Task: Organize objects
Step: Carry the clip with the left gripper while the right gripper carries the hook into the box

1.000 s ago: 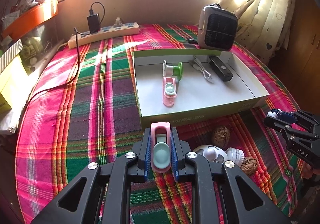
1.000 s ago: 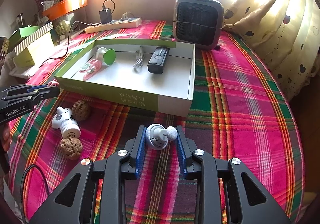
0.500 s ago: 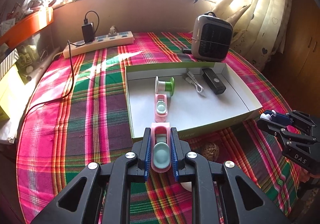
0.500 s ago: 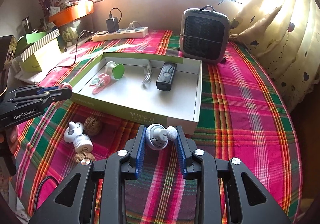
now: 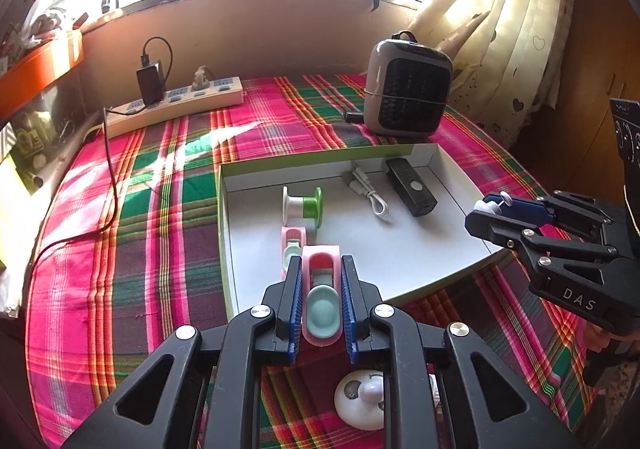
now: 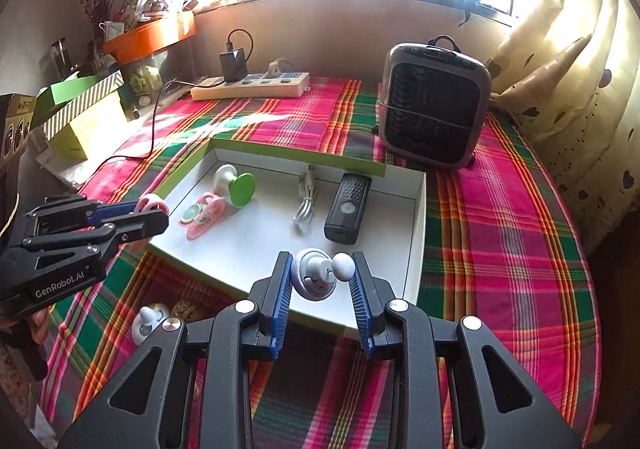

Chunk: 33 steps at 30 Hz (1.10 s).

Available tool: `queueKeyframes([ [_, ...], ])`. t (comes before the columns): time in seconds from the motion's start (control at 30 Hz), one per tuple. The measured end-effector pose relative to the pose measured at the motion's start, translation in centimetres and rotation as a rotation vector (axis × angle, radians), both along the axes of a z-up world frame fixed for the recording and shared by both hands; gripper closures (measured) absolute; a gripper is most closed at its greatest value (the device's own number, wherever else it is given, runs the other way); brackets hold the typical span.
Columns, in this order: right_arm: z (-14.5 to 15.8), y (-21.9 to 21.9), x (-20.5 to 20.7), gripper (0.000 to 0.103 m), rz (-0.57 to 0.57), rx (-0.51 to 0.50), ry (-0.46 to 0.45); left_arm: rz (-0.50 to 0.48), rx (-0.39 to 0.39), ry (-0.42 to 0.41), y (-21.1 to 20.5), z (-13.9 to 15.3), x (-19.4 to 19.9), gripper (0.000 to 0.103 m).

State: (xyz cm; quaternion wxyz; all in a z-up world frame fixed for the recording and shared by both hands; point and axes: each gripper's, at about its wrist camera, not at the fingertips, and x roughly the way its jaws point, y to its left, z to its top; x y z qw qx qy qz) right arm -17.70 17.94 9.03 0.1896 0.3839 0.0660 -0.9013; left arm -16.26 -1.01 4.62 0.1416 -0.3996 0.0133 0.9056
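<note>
Both our grippers have travelled from the plaid tablecloth [image 5: 132, 233] toward the shallow white box with green rim [image 5: 456, 165]. Our left gripper [image 5: 320, 301] clamps a pink-and-mint plastic clip [image 5: 321, 299] over the box's near edge; our right gripper [image 6: 320, 281] pinches a white knobbed holder [image 6: 316, 277] above its near wall, ready for placing inside.

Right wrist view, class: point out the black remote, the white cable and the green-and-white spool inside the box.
black remote [image 6: 347, 209]: right wrist view, middle of its top face.
white cable [image 6: 305, 205]: right wrist view, middle of the bundled cord.
green-and-white spool [image 6: 241, 189]: right wrist view, its green flange.
</note>
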Motion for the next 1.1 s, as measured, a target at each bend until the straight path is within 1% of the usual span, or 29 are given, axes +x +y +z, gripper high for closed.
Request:
queueKeyframes([
  [0.13,0.2,-0.9,-1.3,0.073,0.025,0.009,0.005,-0.01,0.009,-0.017,0.5,-0.4,-0.9,0.087],
  [0.57,-0.8,-2.5,-5.7,0.073,0.055,0.01,-0.04,-0.033,0.016,-0.036,1.6,-1.4,-3.1,0.087],
  [0.73,-1.2,-3.4,-7.6,0.073,0.095,0.004,-0.06,-0.044,0.012,-0.043,2.1,-2.0,-3.8,0.087],
  [0.87,-1.8,-4.4,-8.8,0.073,0.123,0.009,-0.081,-0.043,-0.006,-0.057,2.4,-2.5,-4.5,0.087],
  [0.97,-2.0,-5.0,-9.4,0.073,0.155,0.002,-0.092,-0.043,-0.024,-0.039,2.7,-2.3,-4.6,0.087],
  [1.1,-2.4,-5.5,-10.5,0.073,0.175,-0.011,-0.115,-0.045,-0.032,-0.051,2.8,-2.7,-5.2,0.087],
])
